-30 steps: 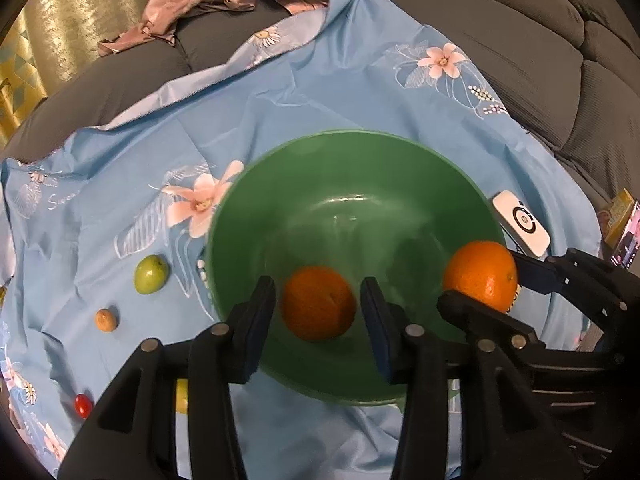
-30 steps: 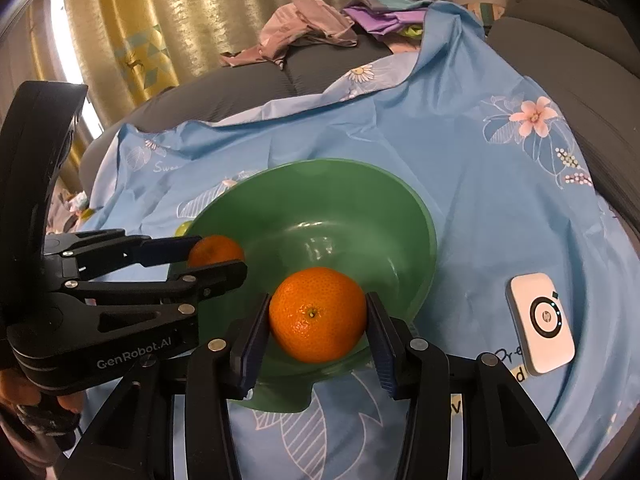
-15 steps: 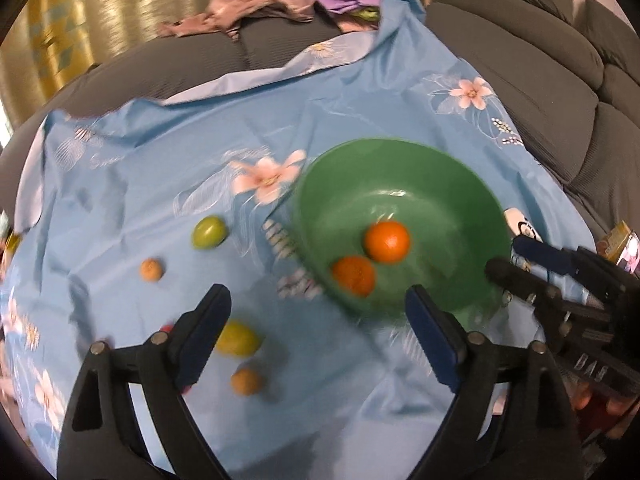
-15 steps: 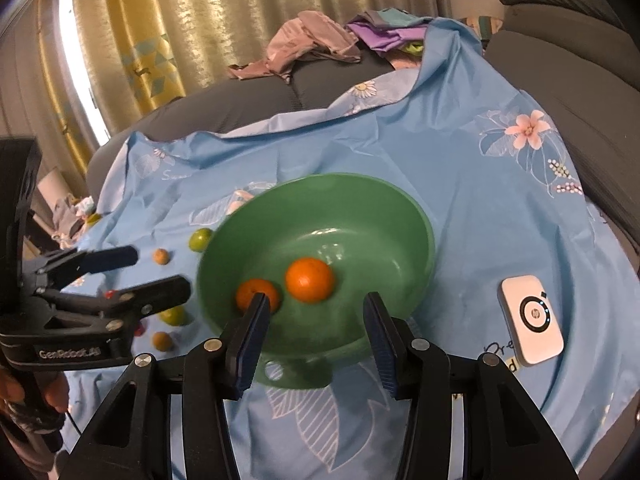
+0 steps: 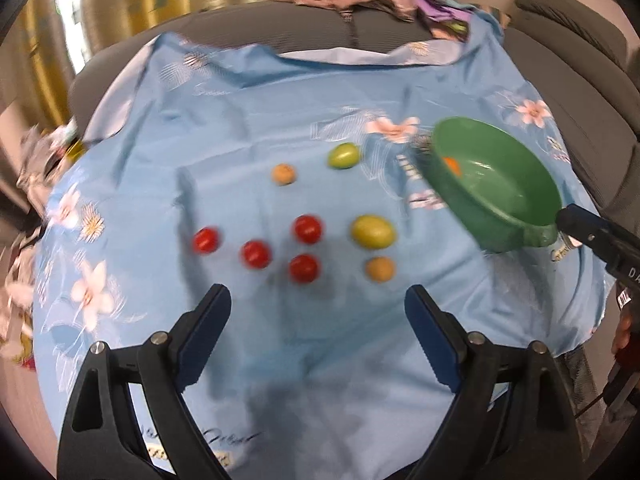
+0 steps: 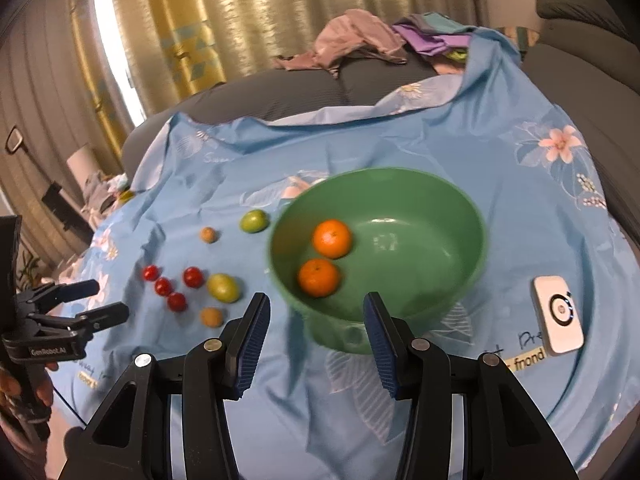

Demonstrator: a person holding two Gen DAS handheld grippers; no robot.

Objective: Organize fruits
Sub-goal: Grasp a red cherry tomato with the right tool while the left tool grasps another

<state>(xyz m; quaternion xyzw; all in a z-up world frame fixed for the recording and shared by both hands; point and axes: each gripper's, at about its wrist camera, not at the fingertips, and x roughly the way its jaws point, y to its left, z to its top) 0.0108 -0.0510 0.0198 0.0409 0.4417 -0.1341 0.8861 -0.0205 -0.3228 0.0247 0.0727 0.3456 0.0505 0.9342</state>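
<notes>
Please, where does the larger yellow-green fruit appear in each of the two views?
Left wrist: larger yellow-green fruit, centre, right of the red fruits.
Right wrist: the same fruit, left of centre, beside the red fruits.
Shared landmark: green bowl, to its right in both.

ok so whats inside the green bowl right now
Two oranges sit inside the green bowl, close together on its left side, as the right wrist view shows. The rest of the inside is bare green. The near wall hides a strip of the floor closest to the camera.
</notes>
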